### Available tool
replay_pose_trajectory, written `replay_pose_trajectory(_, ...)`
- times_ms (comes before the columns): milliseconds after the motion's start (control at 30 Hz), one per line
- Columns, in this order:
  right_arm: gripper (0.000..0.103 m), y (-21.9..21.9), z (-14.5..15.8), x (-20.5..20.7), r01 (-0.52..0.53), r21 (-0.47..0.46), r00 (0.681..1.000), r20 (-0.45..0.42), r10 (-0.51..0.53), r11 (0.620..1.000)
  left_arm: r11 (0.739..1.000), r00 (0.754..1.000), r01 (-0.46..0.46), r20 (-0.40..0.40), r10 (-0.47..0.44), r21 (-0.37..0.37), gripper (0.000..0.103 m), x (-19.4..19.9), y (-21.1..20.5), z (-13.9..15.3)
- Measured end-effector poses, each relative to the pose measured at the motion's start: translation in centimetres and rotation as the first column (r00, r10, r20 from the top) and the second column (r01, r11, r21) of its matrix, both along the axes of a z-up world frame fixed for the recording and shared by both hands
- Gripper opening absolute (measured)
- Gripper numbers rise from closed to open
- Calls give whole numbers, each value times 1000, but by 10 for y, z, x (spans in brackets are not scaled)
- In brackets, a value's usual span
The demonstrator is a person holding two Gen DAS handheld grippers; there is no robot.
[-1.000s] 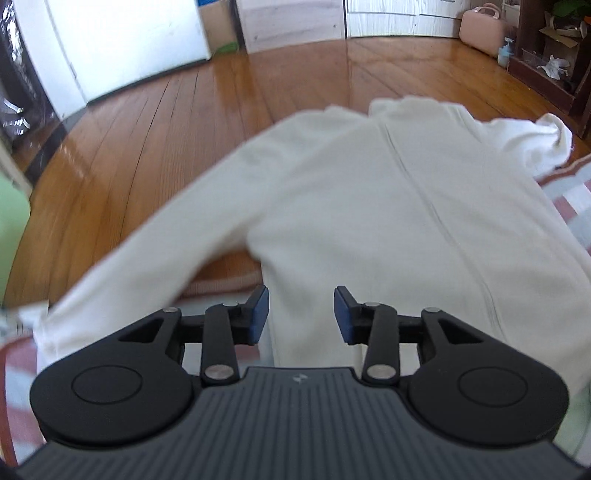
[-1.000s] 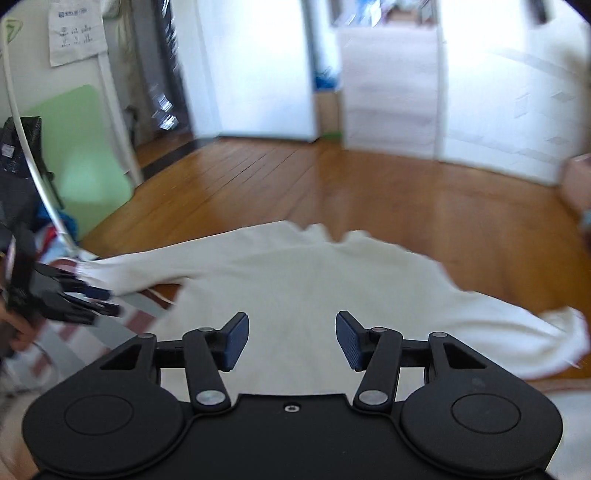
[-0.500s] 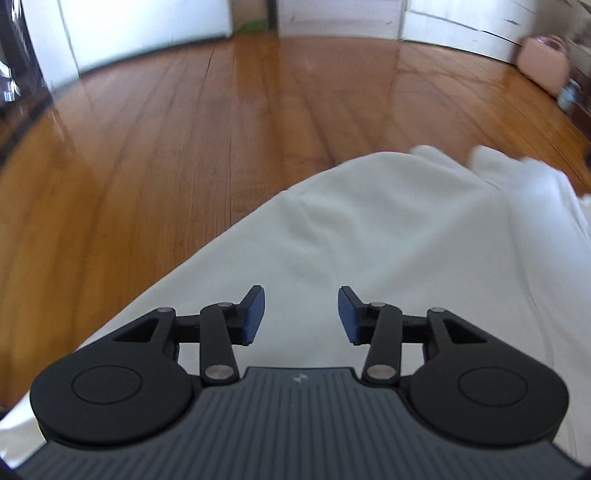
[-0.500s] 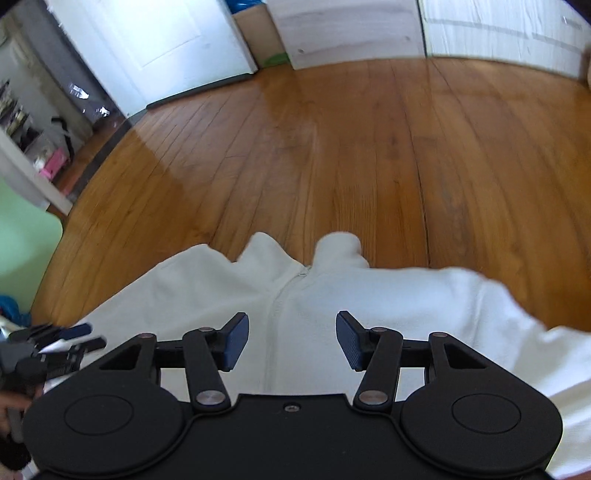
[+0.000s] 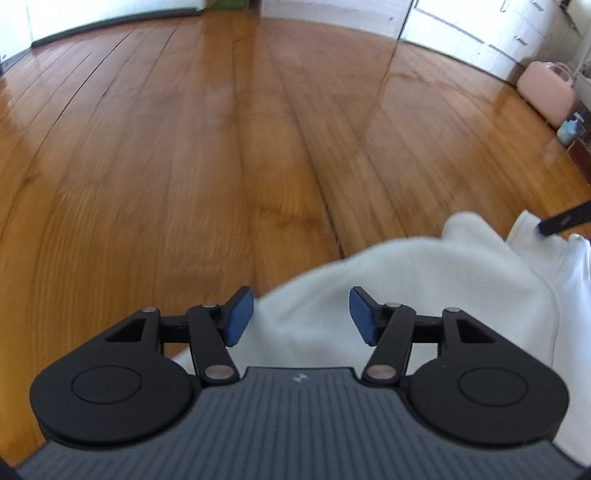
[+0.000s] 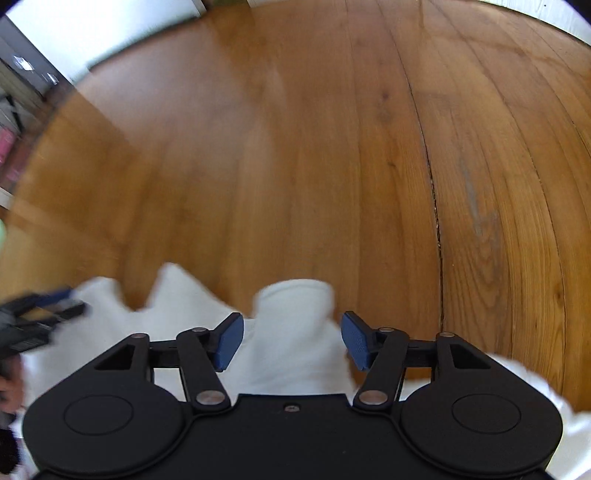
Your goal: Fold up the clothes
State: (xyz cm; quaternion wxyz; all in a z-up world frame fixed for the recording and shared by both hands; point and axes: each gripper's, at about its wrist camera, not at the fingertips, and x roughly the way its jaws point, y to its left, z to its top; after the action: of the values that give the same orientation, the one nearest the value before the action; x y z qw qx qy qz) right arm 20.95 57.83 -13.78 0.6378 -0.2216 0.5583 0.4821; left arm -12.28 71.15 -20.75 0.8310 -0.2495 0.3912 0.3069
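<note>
Left gripper (image 5: pixel 301 317), right gripper (image 6: pixel 291 341): fingers just widened, apart, empty, above white garment (image 5: pixel 424 288).

A home: wooden floorboards (image 5: pixel 221 147), white cupboards (image 5: pixel 461 26), pink case (image 5: pixel 546 92).

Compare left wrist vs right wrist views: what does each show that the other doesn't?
Left wrist only: the pink case and a small blue bottle by the far wall at right, white cabinets, and one finger of the right gripper over the collar.

Right wrist only: the left gripper seen side-on at the left edge, and a shelf at far left.

Both: the white garment on the wooden floor, with each view's own gripper, left and right, open above the fabric, jaws just widened, gripping nothing.
</note>
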Motion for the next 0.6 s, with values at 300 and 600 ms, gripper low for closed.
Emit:
replay_pose_trajectory(300, 16, -111, 55, -118, -317, 429, 878, 469, 92, 846, 966, 966, 256, 2, -257, 42, 14, 25, -33, -6)
replay_pose_trajectory(600, 30, -193, 0, -173, -578, 119, 764, 427, 484, 808, 887, 904, 424, -139, -403, 183, 4, 12, -101, -6)
